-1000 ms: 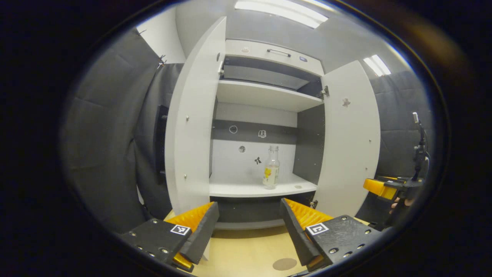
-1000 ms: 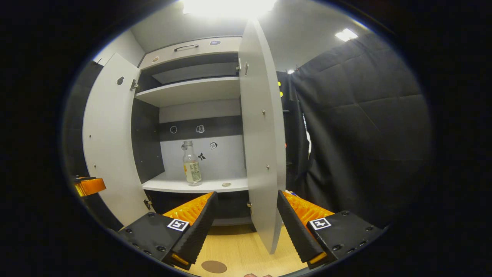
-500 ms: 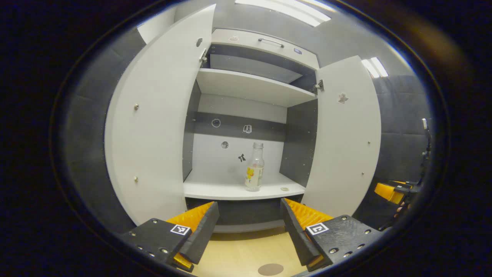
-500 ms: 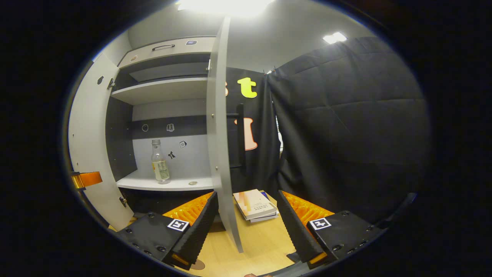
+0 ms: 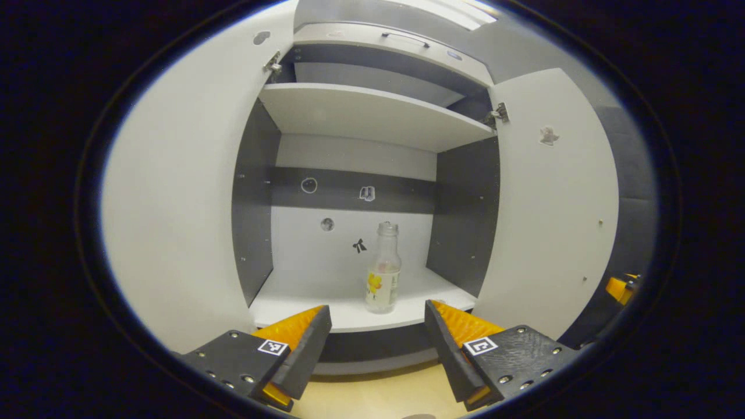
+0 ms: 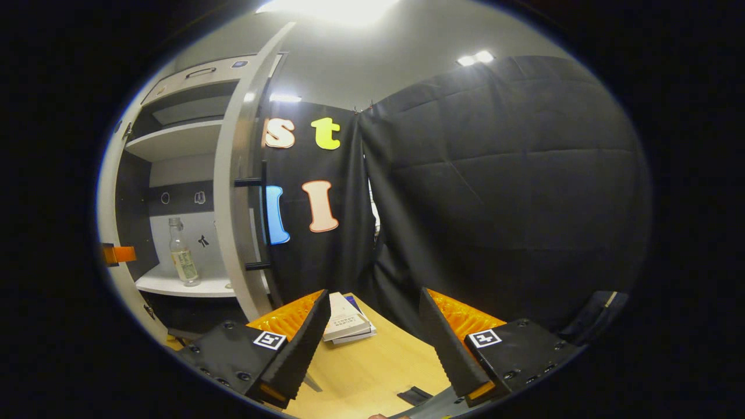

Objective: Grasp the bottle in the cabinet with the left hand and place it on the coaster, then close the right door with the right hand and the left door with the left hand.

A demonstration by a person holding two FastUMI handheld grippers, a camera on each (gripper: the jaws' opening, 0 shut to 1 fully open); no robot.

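Glass bottle [image 5: 383,273] is standing upright on the cabinet's lower shelf [image 5: 302,299], at lower centre of the left gripper view. Left gripper [image 5: 377,343] is facing it, released and empty; judging by this, it should be advancing level, straddling the label before clenching. Right gripper [image 6: 372,343] is waiting released over the desk [image 6: 378,366].

In the left gripper view the bottle [image 5: 383,269] stands upright on the lower shelf [image 5: 302,299] of the cabinet [image 5: 372,157], toward that shelf's front edge and right of its middle, below the upper shelf [image 5: 372,113]. The left door [image 5: 180,192] and right door [image 5: 559,203] flank the opening. In the right gripper view books [image 6: 348,320] lie on the table [image 6: 378,366], right of the cabinet and before the wall.
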